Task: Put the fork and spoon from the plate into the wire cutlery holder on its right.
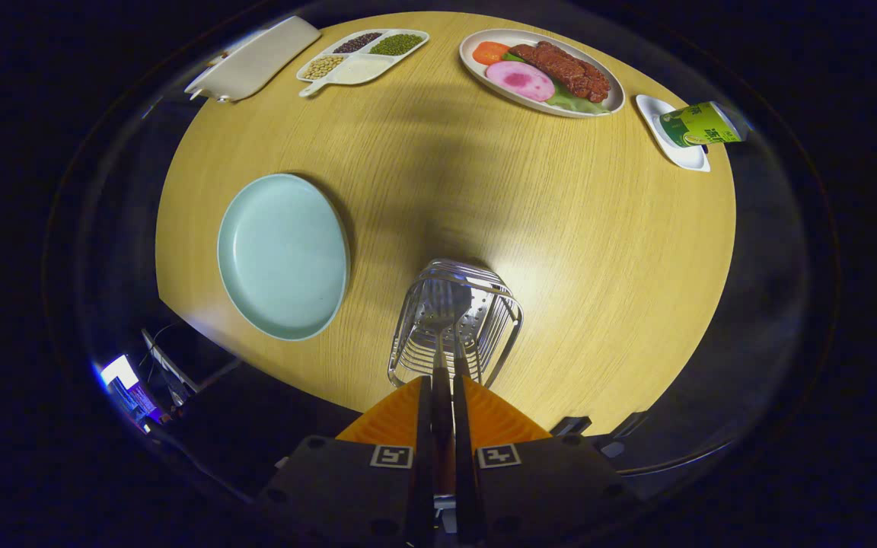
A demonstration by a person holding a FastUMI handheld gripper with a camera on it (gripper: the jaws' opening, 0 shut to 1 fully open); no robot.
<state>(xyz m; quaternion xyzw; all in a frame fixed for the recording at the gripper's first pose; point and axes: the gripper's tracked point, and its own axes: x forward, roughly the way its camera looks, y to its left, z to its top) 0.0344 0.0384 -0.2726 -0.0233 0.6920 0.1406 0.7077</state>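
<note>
the fork (442,308) stands tines-forward over the wire cutlery holder (455,323), its head inside the holder's open top and its handle running straight back toward six o'clock into the hand-held gripper (443,396). the hand-held gripper is clenched on the fork's handle, both fingers (424,426) pressed close on either side of it with only the handle's width between them. whether the tines touch the holder's perforated floor i cannot tell. a second slim metal shaft seems to lie just beside the fork's handle inside the holder, but it is too blurred with the wires to say if it is the spoon. the holder sits on the round wooden counter (598,251), just ahead of the fingers. at about nine o'clock from the holder, near it but apart, lies the pale blue plate (283,255), bare. well beyond, at about one o'clock, an oval dish (541,71) carries sliced meat, a pink round slice, a red piece and green leaves. at two o'clock from the holder, by the counter's rim, a green can (701,125) lies tilted on a small white saucer (682,152). at eleven o'clock a divided tray (362,55) holds beans and grains in separate compartments, and just beside it at ten o'clock rests a white rectangular board (256,59).
</note>
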